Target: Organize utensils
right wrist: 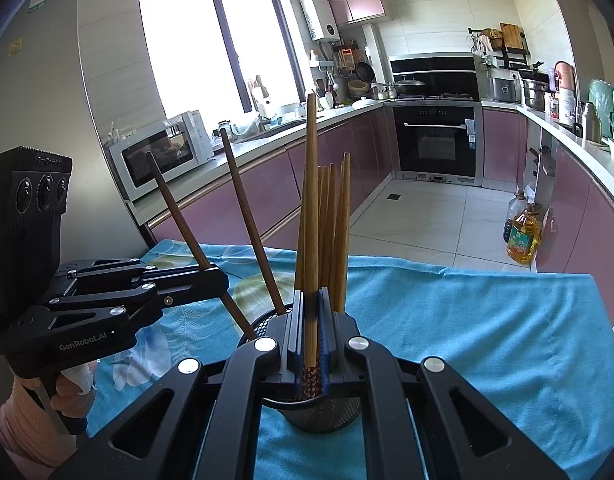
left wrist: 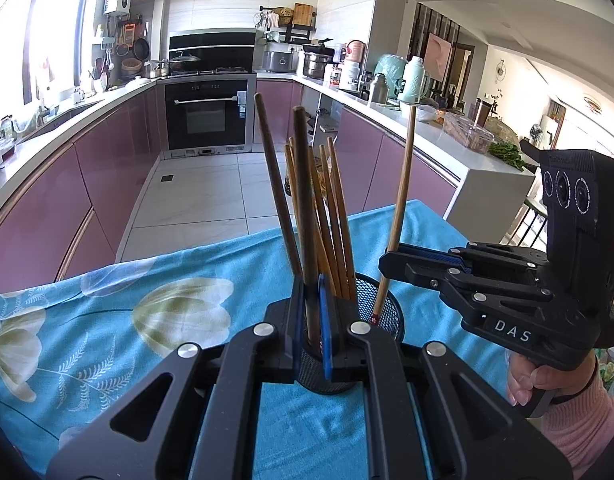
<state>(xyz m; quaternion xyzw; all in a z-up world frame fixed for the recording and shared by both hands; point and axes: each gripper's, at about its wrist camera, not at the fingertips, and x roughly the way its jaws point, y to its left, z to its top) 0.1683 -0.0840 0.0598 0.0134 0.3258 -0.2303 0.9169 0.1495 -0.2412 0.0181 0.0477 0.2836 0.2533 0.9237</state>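
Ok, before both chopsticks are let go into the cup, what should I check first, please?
1. Left gripper shut on the dark chopstick: ok.
2. Right gripper shut on the light chopstick: ok.
3. Lower ends of both at the cup opening: ok.
4. Cup upright on the blue cloth: ok.
5. Room left inside the cup: cannot tell.

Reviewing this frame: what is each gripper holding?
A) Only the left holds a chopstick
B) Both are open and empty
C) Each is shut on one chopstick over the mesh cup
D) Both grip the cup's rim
C: the left gripper pinches a dark chopstick and the right gripper a lighter chopstick, both over the mesh cup.
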